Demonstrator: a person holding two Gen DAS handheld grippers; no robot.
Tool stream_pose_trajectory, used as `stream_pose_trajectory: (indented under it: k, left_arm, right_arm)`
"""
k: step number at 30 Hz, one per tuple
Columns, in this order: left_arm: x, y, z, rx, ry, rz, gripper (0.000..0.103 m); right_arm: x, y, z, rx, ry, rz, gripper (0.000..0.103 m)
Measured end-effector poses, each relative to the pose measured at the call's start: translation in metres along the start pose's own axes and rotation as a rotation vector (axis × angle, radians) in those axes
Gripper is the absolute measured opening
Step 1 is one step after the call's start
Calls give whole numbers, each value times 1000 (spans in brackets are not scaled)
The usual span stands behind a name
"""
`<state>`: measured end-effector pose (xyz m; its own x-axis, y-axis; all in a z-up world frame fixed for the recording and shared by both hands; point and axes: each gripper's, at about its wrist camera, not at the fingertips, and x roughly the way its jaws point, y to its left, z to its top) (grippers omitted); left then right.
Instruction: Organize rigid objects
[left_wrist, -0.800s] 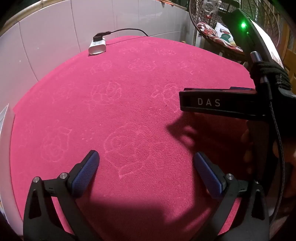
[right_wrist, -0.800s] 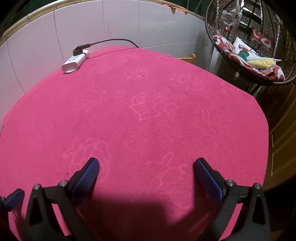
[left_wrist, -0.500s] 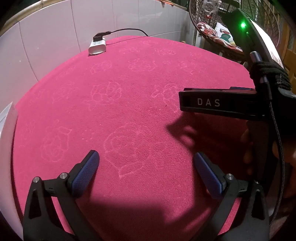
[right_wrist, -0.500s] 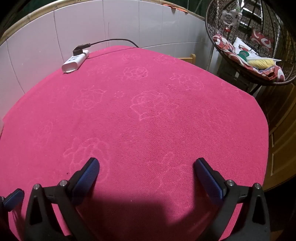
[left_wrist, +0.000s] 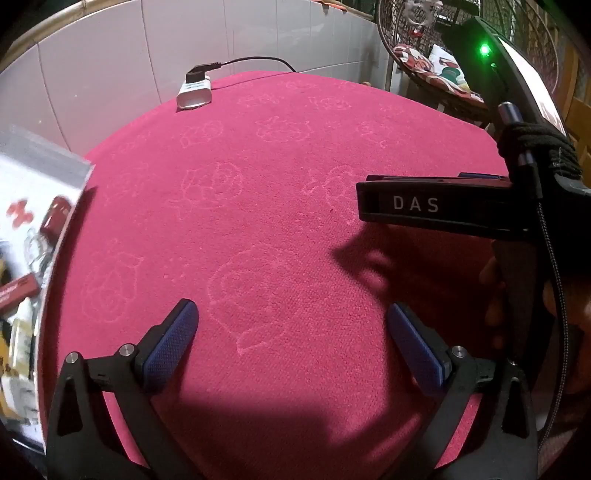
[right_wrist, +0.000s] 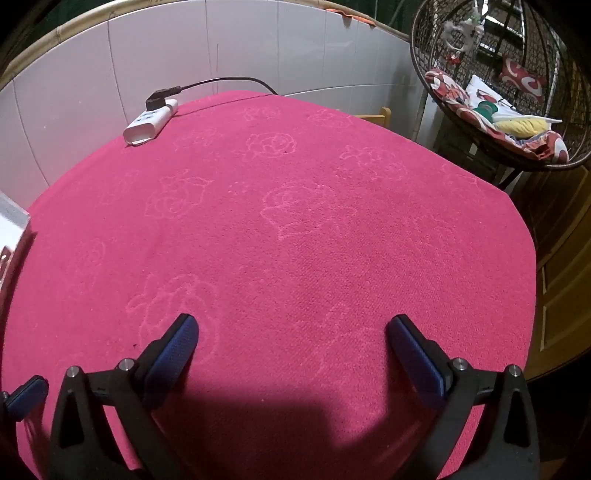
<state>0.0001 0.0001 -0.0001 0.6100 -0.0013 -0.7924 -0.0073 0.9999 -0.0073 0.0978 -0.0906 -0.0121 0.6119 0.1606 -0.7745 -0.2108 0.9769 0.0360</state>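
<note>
Both grippers, left (left_wrist: 291, 332) and right (right_wrist: 291, 339), gape empty over the cloth (right_wrist: 295, 240); a clear box (left_wrist: 33, 258) has just entered at frame left, likely bringing items to sort.

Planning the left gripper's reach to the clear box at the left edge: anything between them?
No. In the left wrist view only bare pink rose-patterned cloth lies between the open left gripper and the blurred clear plastic box.
</note>
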Motion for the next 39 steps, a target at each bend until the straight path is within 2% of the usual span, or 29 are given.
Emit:
stream_pose_trajectory:
  k: [39]
  left_arm:
    - [-2,-2,-2,1,0,-2,103]
  right_arm:
    - [3,5,2,-4,-2,-1,103]
